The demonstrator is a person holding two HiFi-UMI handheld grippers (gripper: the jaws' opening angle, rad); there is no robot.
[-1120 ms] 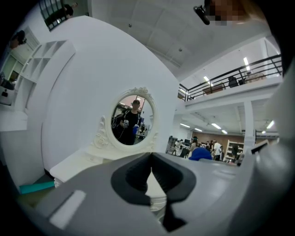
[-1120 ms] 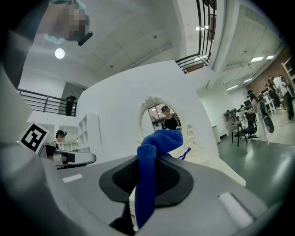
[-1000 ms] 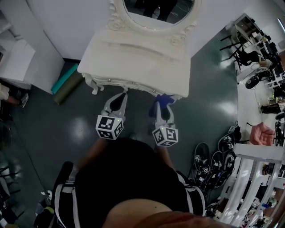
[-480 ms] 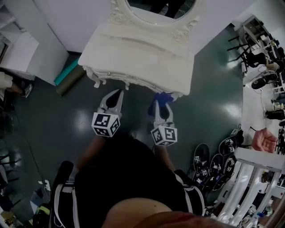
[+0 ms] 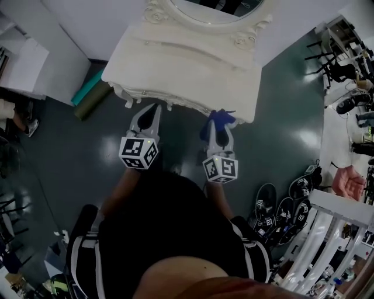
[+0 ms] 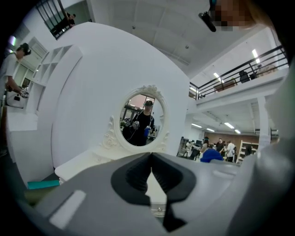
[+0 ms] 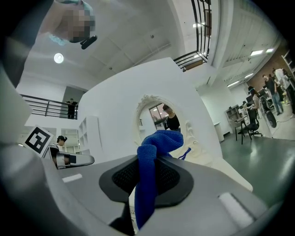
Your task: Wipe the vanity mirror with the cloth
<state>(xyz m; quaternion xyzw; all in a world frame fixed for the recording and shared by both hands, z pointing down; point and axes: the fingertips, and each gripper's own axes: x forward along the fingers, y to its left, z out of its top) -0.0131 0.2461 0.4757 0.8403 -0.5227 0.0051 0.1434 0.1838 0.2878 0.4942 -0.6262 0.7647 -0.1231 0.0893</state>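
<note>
The oval vanity mirror point(image 5: 213, 9) in its carved white frame stands at the back of the white vanity table point(image 5: 187, 64). Both grippers hover just short of the table's front edge. My left gripper point(image 5: 153, 108) is shut with nothing in it, and its pads meet at the tips point(image 6: 151, 156). My right gripper point(image 5: 217, 124) is shut on a blue cloth point(image 5: 217, 118). The cloth point(image 7: 154, 152) bunches up above the jaws and hangs down between them. The mirror point(image 6: 140, 120) lies ahead of both grippers, at a distance, and reflects the person; it shows again in the right gripper view point(image 7: 159, 117).
A teal roll point(image 5: 87, 93) lies on the dark floor left of the table, beside a white cabinet point(image 5: 23, 70). Several dark objects point(image 5: 280, 213) lean by a white railing point(image 5: 327, 233) at the right. People and desks show far off to the right point(image 7: 267, 97).
Both grippers have lifted slightly toward the table's front edge, the right one drifting a little right. The cloth stays held and the left gripper stays shut.
</note>
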